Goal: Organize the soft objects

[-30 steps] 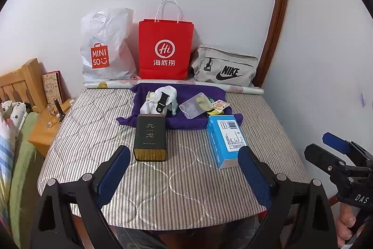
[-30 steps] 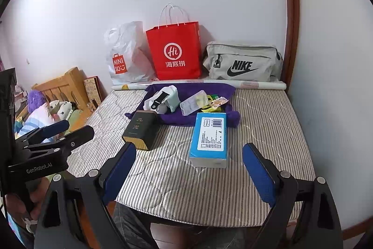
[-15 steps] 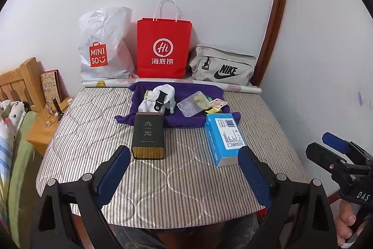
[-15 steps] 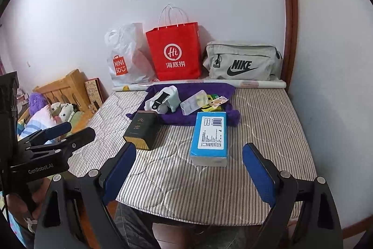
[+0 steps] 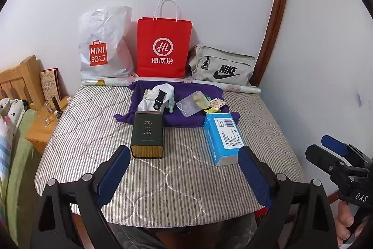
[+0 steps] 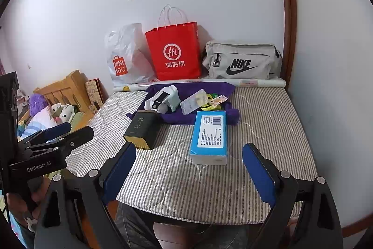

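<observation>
purple cloth (image 5: 184,95) behind blue box (image 5: 222,138)

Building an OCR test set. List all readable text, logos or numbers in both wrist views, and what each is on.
"MINI SO": white plastic bag
"Hi" and "海底捞": red paper bag
"NIKE" with swoosh: grey pouch
"九龙": dark box
"GenRobot.AI": left gripper body
"DAS", cut off: right gripper body
Blue box: barcode and fine print, too small to read
Snack packets on purple cloth: illegible

Surface: grey-striped quilted mattress (image 5: 177,181)
On it: crumpled purple cloth (image 5: 186,119), dark green rectangular tin (image 5: 147,132), blue cardboard box (image 5: 223,138), lying flat
</observation>
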Demonstrator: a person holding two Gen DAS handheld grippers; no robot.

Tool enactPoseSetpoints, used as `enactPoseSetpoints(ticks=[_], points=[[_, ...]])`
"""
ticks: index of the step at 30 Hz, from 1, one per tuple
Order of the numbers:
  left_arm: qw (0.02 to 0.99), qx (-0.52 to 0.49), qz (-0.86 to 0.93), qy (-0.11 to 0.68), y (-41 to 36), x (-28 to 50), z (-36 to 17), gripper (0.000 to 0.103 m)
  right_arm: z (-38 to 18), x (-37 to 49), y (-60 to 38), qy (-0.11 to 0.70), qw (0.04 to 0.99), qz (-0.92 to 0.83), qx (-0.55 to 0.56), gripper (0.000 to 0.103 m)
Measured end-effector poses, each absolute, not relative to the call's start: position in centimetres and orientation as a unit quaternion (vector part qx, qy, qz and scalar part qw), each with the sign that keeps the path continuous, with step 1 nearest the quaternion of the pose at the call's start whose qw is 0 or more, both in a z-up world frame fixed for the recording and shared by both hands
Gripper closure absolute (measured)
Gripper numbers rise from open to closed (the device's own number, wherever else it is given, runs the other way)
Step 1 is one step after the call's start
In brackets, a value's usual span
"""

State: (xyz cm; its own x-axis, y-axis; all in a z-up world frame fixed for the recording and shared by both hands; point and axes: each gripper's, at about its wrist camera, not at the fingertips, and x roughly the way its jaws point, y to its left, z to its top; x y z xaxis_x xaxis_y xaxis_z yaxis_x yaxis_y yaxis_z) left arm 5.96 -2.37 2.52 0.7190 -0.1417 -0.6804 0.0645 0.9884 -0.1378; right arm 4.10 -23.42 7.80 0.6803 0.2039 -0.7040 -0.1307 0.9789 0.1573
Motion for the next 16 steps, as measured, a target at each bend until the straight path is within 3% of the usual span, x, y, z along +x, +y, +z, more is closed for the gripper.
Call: enactPoseSetpoints(ticks=[16], points=[[0.928,-0.032,-0.065,0.365,-3.11,6.06,2.38,0.01,7.22,4.17,-23.7,0.393,0.913,0.096,0.054,0.011]])
